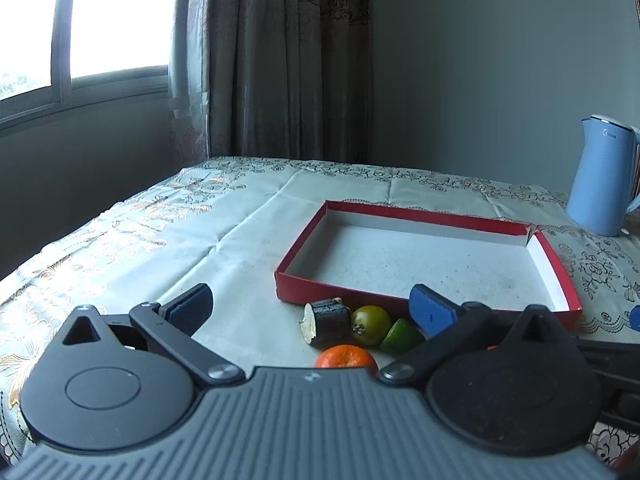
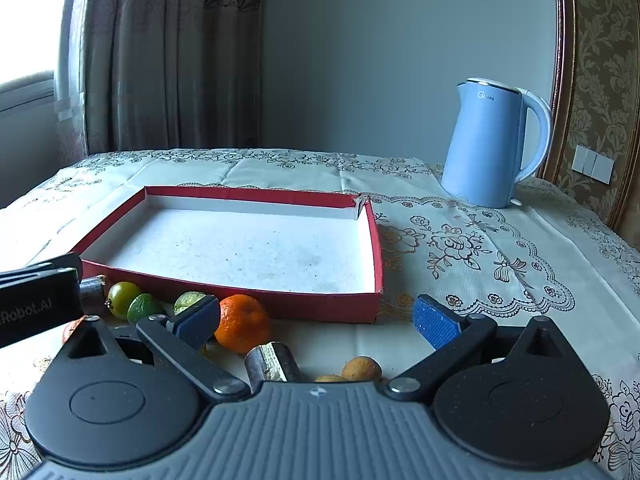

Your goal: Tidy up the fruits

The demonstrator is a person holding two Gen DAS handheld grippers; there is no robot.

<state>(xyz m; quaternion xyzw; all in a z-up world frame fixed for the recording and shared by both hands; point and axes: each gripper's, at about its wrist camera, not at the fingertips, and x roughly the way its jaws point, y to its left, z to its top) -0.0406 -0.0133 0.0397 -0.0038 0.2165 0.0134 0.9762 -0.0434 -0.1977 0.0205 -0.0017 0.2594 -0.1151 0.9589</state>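
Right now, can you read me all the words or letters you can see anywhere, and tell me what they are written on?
"Robot.AI": white letters on the black body of the left gripper, cut off at the picture's left edge, so the start is missing.
"Midea": probably, small dark logo near the top of the light blue plastic electric kettle; too blurred to be sure.
Red cardboard box lid: no writing visible.

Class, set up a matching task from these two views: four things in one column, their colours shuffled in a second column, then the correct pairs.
Things:
1. kettle
2. box rim
3. mandarin
4. lime wedge

Colours:
A. green
B. light blue
C. orange
D. red

Pairs: 1-B, 2-D, 3-C, 4-A
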